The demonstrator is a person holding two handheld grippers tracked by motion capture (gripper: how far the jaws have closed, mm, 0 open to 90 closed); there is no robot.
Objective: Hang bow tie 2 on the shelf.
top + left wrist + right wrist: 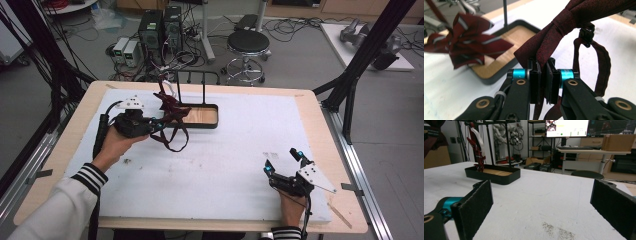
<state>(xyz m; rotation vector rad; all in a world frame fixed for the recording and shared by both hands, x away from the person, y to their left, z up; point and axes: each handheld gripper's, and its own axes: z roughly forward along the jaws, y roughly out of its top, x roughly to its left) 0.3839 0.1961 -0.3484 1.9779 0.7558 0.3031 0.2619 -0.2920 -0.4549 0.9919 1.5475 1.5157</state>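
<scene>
L gripper (pixel 543 82) clamped on bow tie (pixel 564 32), lifted near rack (pixel 200 117) — hanging not done; R gripper (pixel 284 165) apart, idle on table (pixel 225 165).

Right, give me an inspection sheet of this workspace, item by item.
Surface: white pad on a wooden table, with dark specks.
Job's things: dark red bow tie with strap, lifted near the black stand tray; striped tie hangs on the stand.
Clutter: nothing seen.
Grippers: left gripper shut on the bow tie; right gripper open, low over the pad.
Cables: one trails from each gripper; tangles on the floor.
Surroundings: stool, computer towers, black frame posts.
</scene>
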